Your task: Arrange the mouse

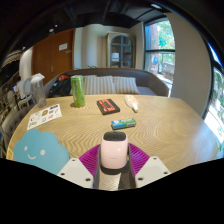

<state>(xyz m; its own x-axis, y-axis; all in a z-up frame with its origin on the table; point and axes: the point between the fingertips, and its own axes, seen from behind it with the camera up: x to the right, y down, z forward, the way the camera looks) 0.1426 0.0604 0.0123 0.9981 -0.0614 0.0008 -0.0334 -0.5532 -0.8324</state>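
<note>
Mouse (pixel 114 153) stands upright, long axis vertical, clamped between tongs (pixel 114 165).

Two-finger tongs (pixel 114 170): pale grey angular finger bodies, each with a magenta ridged pad (pixel 91 158) on its inner face. No cables or markings visible.

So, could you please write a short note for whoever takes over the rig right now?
Hand-held gripper: shut on the white mouse, pink pads against its sides.
Mouse: held at the near edge of the round wooden table.
Also on the table: blue pad just left of the fingers, green bottle, dark box and small teal item beyond.
Done: mouse grasped.
Left: set it in place, probably on the blue pad, then release.
</note>
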